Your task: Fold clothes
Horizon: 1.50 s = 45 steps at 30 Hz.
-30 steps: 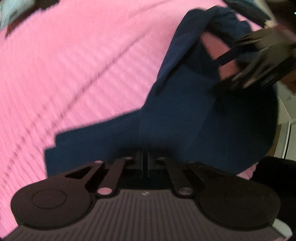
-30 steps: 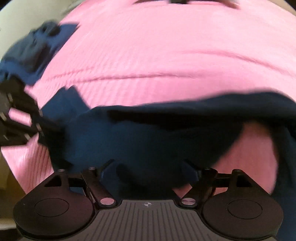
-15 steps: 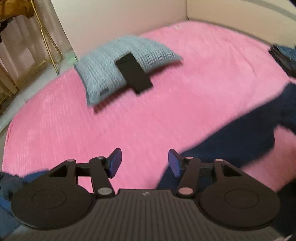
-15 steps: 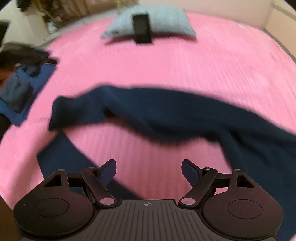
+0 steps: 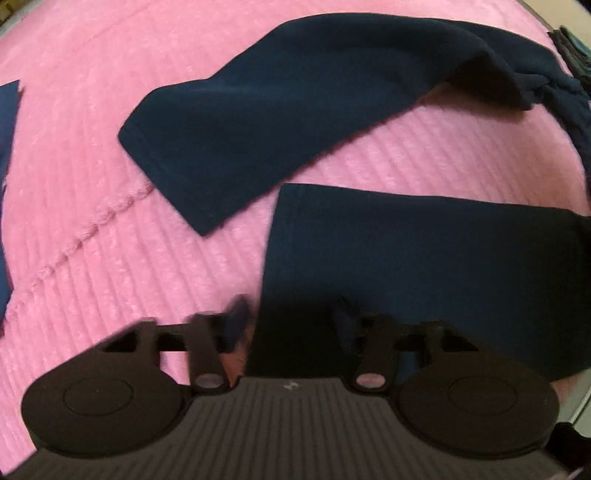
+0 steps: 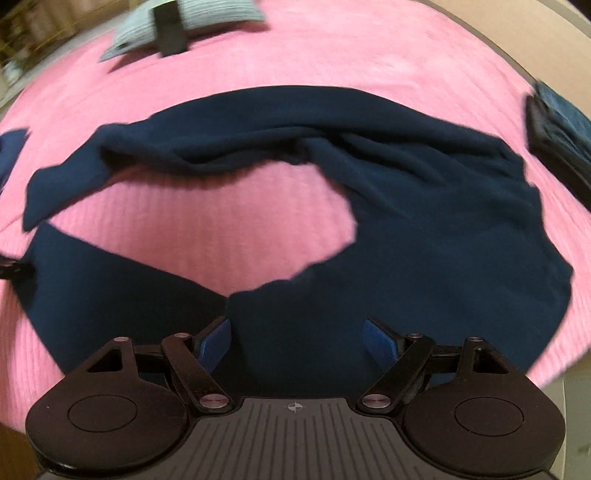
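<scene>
Dark navy trousers point(image 6: 424, 206) lie spread on the pink ribbed bedspread point(image 6: 207, 218), the two legs apart in a loop. In the left wrist view one leg end point(image 5: 229, 140) lies ahead and the other leg's hem point(image 5: 406, 258) lies right at my left gripper point(image 5: 291, 321), which is open and empty over that hem's corner. My right gripper point(image 6: 297, 341) is open and empty, low over the trousers' near edge at the crotch area.
A grey-blue pillow point(image 6: 207, 14) with a black object point(image 6: 168, 27) on it lies at the far end of the bed. A folded dark garment point(image 6: 557, 129) sits at the right edge. Another navy piece point(image 5: 7, 122) lies at the left.
Both grippers let go of the trousers, which now lie spread on the bed. Both grippers have dropped back low over the fabric, open.
</scene>
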Available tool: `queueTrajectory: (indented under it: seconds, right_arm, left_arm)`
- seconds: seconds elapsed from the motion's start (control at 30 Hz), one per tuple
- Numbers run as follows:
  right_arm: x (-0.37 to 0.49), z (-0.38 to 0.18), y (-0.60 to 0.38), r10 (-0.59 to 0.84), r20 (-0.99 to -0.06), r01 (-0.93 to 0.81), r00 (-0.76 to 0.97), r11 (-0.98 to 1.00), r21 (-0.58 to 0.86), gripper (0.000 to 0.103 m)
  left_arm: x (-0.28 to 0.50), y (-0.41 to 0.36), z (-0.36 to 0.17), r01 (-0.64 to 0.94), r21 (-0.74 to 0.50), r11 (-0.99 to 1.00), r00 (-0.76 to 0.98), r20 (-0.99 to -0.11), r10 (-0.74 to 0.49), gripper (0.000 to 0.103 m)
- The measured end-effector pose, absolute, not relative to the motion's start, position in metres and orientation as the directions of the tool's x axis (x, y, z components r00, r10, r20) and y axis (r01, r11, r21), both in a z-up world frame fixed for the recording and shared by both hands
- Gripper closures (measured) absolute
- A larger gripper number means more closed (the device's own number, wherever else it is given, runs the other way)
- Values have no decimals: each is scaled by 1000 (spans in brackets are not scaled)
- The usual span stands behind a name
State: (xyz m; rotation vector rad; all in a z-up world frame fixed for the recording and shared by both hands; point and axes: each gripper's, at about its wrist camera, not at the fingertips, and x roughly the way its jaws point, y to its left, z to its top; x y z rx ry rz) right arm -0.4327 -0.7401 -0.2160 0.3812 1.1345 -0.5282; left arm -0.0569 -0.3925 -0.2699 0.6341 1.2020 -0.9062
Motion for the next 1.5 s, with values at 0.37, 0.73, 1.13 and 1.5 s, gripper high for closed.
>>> queueTrajectory:
  seconds: [0.37, 0.73, 1.13, 1.5]
  right_arm:
    - [-439, -217, -733, -160, -941, 606, 297, 793, 56, 19]
    - [-503, -233, -779, -212, -959, 794, 187, 607, 21, 19]
    - [-604, -251, -952, -383, -896, 953, 226, 275, 123, 19]
    - [-657, -264, -1007, -339, -867, 915, 366, 299, 270, 95]
  left_arm:
    - [-53, -218, -212, 564, 63, 824, 123, -992, -8, 89]
    - [-99, -249, -216, 746, 277, 605, 321, -946, 38, 78]
    - [-249, -485, -202, 993, 23, 115, 57, -950, -308, 70]
    - [-393, -630, -211, 955, -68, -289, -157, -942, -297, 69]
